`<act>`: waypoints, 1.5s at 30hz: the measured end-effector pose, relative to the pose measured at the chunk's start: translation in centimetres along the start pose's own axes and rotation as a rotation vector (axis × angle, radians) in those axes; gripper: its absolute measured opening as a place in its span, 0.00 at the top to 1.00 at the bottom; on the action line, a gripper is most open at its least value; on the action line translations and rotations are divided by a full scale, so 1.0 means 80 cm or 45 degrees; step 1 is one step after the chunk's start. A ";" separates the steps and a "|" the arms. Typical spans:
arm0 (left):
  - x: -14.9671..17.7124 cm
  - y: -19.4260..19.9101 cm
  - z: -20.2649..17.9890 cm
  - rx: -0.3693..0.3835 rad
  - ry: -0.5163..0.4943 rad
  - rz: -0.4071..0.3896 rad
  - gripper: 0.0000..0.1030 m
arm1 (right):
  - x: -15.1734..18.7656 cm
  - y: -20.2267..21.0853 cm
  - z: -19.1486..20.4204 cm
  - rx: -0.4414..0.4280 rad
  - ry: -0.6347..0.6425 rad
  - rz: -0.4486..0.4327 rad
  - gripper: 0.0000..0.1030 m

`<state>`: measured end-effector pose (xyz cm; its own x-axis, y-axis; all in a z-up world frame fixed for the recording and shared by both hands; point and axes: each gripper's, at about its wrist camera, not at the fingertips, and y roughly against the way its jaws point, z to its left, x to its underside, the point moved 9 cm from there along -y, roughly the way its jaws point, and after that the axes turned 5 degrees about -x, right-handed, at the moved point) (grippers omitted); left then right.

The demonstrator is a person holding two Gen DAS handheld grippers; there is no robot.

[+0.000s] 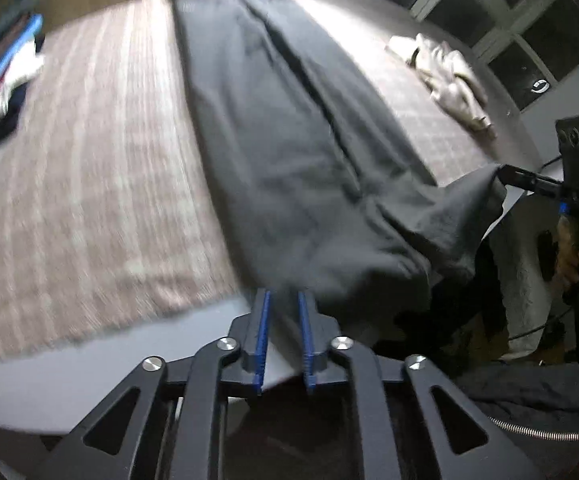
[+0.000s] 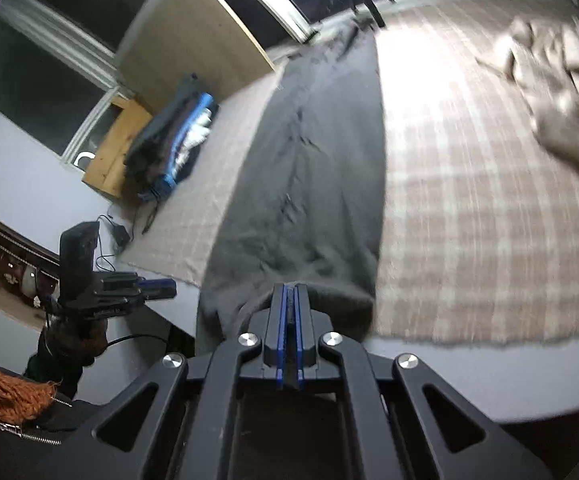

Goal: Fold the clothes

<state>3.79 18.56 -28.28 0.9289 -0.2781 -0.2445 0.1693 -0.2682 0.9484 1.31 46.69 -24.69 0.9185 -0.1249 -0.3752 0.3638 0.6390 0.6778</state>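
dark trousers (image 1: 289, 128): laid out long on the checked bedspread (image 1: 89, 160), legs side by side and stretched toward the far edge; the near end is lifted off the bed.
right gripper (image 2: 288, 320): jaws are pressed together on the near hem of the trousers, a strip of dark cloth pinched between the blue pads.
left gripper (image 1: 285, 320): jaws are set slightly apart with dark cloth lying between the blue pads; whether the pads press on it cannot be told through the blur.
done so far: the garment is seen straightened and flat along its length, both near corners taken up or nearly so.
left to do: no crosswise fold is seen yet; the near end is judged still to be carried over toward the far end.
other clothes: a crumpled pale garment (image 1: 445, 76) is left unfolded on the bed, well apart from the trousers; a stack of folded clothes (image 2: 173, 140) is seen at the bed's far corner.
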 end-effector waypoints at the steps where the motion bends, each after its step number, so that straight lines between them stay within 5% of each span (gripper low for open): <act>1: 0.008 -0.006 -0.003 -0.018 0.017 0.005 0.80 | 0.008 -0.003 -0.003 0.019 0.004 0.014 0.96; 5: 0.034 -0.023 -0.015 -0.074 0.042 0.036 0.70 | 0.038 -0.012 -0.011 0.089 0.035 0.064 0.96; 12: 0.055 -0.043 -0.044 -0.147 -0.008 0.035 0.68 | 0.058 -0.011 -0.015 0.147 0.123 0.089 0.96; 17: 0.052 -0.046 -0.054 -0.141 -0.049 -0.005 0.93 | 0.068 -0.013 -0.018 0.148 0.137 0.111 0.95; 24: 0.055 -0.018 -0.041 -0.053 0.014 -0.025 0.95 | 0.086 -0.024 -0.026 0.174 0.121 0.132 0.67; 29: 0.059 -0.017 -0.042 -0.031 0.014 -0.019 0.96 | 0.101 -0.047 -0.031 0.154 0.115 0.184 0.68; 30: 0.058 -0.016 -0.043 -0.022 0.017 -0.017 0.96 | 0.105 -0.051 -0.031 0.140 0.107 0.196 0.80; 32: 0.050 -0.001 -0.041 0.005 0.017 -0.028 0.97 | 0.107 -0.050 -0.023 0.050 0.037 0.198 0.96; 35: 0.039 0.036 -0.043 0.041 -0.001 -0.079 0.97 | 0.093 -0.015 0.010 -0.148 -0.041 0.102 0.96; 37: 0.038 0.048 -0.042 0.031 -0.029 -0.097 0.97 | 0.094 -0.003 0.009 -0.065 -0.007 0.106 0.93; 39: 0.042 0.036 -0.035 -0.020 -0.039 -0.069 0.96 | 0.103 0.000 0.000 0.069 0.036 0.160 0.62; 41: 0.046 0.012 -0.023 -0.062 0.007 -0.015 0.92 | 0.115 0.000 -0.018 0.182 0.037 0.186 0.58; 45: 0.051 -0.012 -0.023 -0.052 0.057 0.025 0.73 | 0.111 0.007 -0.028 0.165 -0.008 0.085 0.58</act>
<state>7.98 19.36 -29.80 0.9459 -0.2409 -0.2175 0.1635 -0.2251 0.9605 9.31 47.67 -29.07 0.9420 -0.0905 -0.3231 0.3187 0.5424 0.7773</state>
